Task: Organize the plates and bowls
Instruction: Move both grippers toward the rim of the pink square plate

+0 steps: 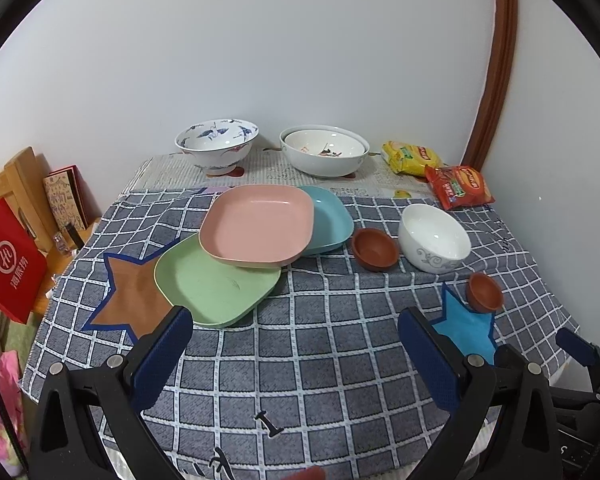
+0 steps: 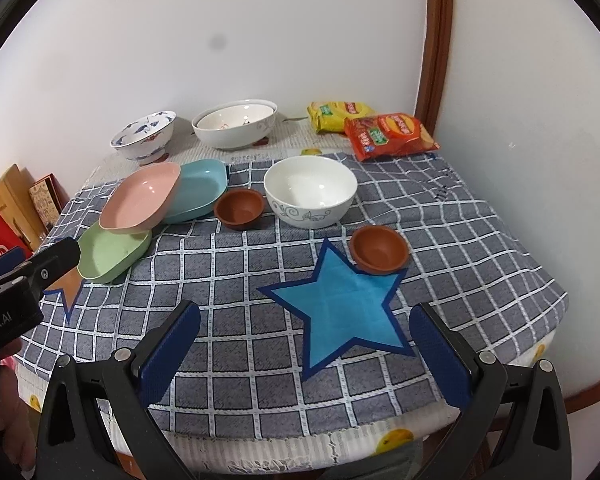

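Mid-table, pink plate (image 1: 257,226) tilts atop green plate (image 1: 216,280) and blue plate (image 1: 328,216), 12 o'clock of left gripper (image 1: 296,340). Light, stiff plastic; pinch rim. Both jaws wide, right gripper (image 2: 306,338) empty too.

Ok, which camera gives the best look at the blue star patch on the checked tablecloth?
The right wrist view: the blue star patch lies whole and central, ahead of the open right claw. In the left wrist view the blue star patch sits at the right edge, partly hidden behind a left claw finger.
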`<state>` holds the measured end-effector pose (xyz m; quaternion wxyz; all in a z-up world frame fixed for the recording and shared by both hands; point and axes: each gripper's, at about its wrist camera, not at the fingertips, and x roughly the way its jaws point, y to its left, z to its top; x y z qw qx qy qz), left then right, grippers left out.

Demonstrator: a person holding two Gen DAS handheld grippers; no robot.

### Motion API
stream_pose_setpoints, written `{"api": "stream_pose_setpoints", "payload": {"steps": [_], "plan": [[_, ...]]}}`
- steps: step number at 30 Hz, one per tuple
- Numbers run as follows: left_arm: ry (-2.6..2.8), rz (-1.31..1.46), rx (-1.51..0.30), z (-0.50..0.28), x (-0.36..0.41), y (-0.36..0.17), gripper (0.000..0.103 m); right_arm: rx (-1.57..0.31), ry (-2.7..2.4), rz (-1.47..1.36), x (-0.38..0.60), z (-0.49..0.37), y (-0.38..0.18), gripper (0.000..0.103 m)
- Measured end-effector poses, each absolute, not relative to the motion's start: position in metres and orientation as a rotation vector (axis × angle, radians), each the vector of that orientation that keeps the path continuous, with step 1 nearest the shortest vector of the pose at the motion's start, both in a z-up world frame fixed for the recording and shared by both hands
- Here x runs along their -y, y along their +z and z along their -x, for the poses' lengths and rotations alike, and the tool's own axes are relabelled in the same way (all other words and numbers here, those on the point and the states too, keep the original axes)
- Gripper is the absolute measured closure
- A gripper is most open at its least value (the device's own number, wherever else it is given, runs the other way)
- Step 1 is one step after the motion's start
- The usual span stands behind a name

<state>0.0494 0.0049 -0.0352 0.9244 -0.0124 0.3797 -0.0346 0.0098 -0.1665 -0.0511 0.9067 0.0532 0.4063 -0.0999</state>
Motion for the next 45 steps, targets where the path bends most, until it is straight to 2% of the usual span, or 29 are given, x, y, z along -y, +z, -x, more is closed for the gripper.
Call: {"api": "stream_pose_setpoints", "payload": {"steps": [13,25,28,38,45], "plan": [[-0.042,0.082,-0.845,-0.101,-0.035,-0.061,0.001,-0.840,-0.161,-0.166,0.161,-0.052,-0.058,0.002],[-0.003,0.125,-0.911,-0.157,-0.061,-0.080,0.003,-0.867,-0.122,-0.210,0.156,-0.106,-0.065,0.012],[0.001,0.141,-0.921,-0.170,-0.069,-0.083,0.009,-0.882,-0.121,-0.218,0.153,-0.121,-0.069,0.018],[0.010,0.075,-0.907,-0.208,-0.083,-0.087,0.010,-0.882,-0.072,-0.229,0.120,-0.165,-0.076,0.029],[-0.015,0.048,-0.913,-0.234,-0.087,-0.099,0.023,-0.890,-0.047,-0.226,0.097,-0.194,-0.087,0.035]]}}
